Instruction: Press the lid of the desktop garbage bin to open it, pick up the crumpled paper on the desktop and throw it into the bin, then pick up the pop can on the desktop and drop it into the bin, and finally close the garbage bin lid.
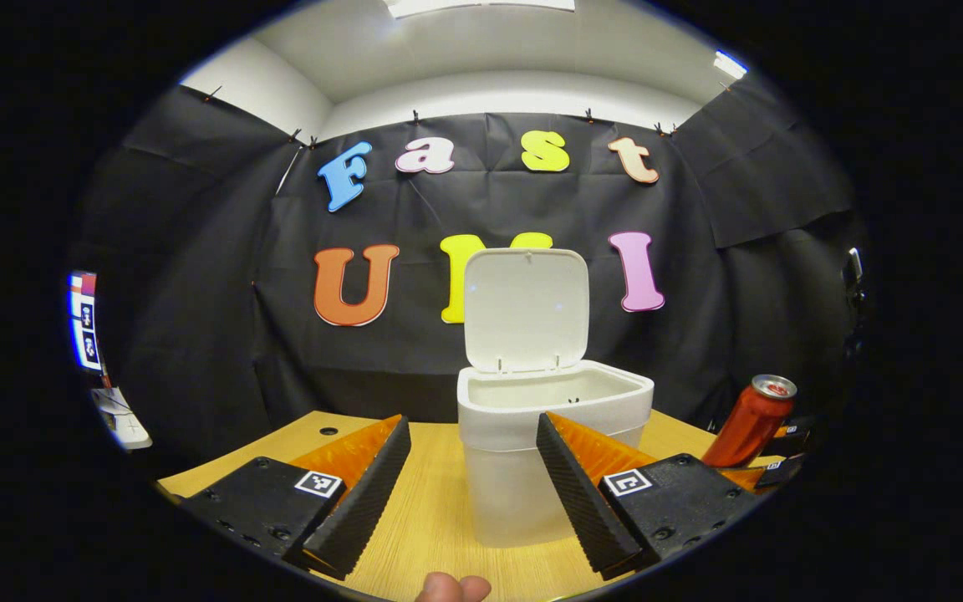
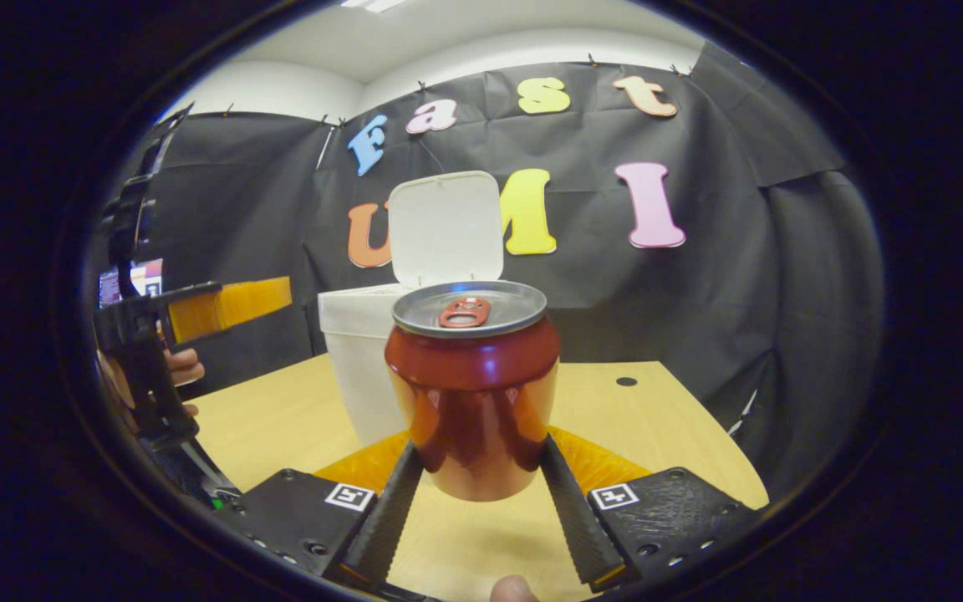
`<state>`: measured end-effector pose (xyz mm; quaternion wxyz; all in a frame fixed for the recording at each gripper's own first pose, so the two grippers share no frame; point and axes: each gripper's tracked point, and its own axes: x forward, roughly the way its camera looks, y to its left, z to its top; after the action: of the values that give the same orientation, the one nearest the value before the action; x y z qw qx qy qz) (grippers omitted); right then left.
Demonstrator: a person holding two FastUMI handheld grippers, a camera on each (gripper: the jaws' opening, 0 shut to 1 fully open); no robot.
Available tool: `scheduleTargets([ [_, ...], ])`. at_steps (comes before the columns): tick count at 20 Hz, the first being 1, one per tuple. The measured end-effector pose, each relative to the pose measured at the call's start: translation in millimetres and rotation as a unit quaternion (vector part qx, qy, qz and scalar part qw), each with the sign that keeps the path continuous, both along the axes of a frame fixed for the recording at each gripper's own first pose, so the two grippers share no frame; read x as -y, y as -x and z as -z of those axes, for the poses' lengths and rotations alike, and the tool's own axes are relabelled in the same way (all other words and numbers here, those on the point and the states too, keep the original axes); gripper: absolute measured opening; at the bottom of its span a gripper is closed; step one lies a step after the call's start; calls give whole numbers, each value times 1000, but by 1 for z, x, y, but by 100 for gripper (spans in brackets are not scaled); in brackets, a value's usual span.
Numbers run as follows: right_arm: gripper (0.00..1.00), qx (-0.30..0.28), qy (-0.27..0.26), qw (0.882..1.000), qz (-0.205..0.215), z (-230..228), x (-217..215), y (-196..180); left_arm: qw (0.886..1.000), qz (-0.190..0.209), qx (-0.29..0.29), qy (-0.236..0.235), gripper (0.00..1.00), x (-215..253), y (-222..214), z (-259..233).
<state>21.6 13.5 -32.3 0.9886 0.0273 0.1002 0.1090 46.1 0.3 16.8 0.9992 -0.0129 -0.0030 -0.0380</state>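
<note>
- Garbage bin [image 1: 532, 451]: white, standing on the wooden desktop [image 1: 440, 518]. Its lid [image 1: 526, 309] is tipped up and back on its hinge, leaving the mouth open. In the left gripper view the interior looks pale; its contents cannot be made out.
- Left gripper [image 1: 469, 481]: fingers spread wide and released, gripping nothing. It sits low over the desk with the bin directly ahead, seen between the two fingers. In the right gripper view it appears at the far left, carried in a person's hand [image 2: 180, 368].
- Pop can [image 2: 473, 389]: red with a silver top and pull tab, upright in the right gripper view, off the desk surface.
- Right gripper [image 2: 477, 493]: fingers clenched on the pop can, one pressing each side of its lower body. The bin stands just behind and to the left of the can.
- From the left gripper view the same can [image 1: 751, 422] shows at the right, tilted, beside the bin.
- A small dark hole [image 2: 626, 381] marks the desktop on the far right.
</note>
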Motion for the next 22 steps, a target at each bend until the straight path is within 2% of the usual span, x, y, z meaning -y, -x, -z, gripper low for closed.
scheduleTargets([
  [8,78,55,-7,998,-16,-85,-18,-38,1000,3,-13,15,98,-16,5,20],
  [14,78,75,-13,997,-32,-128,-42,-74,1000,-7,-18,11,98,-33,7,29],
  [19,78,54,-23,998,-37,-133,-61,-109,1000,-20,-17,7,98,-46,9,30],
  [22,78,50,-4,998,-33,-130,-70,-126,1000,-20,-17,5,98,-47,7,29],
])
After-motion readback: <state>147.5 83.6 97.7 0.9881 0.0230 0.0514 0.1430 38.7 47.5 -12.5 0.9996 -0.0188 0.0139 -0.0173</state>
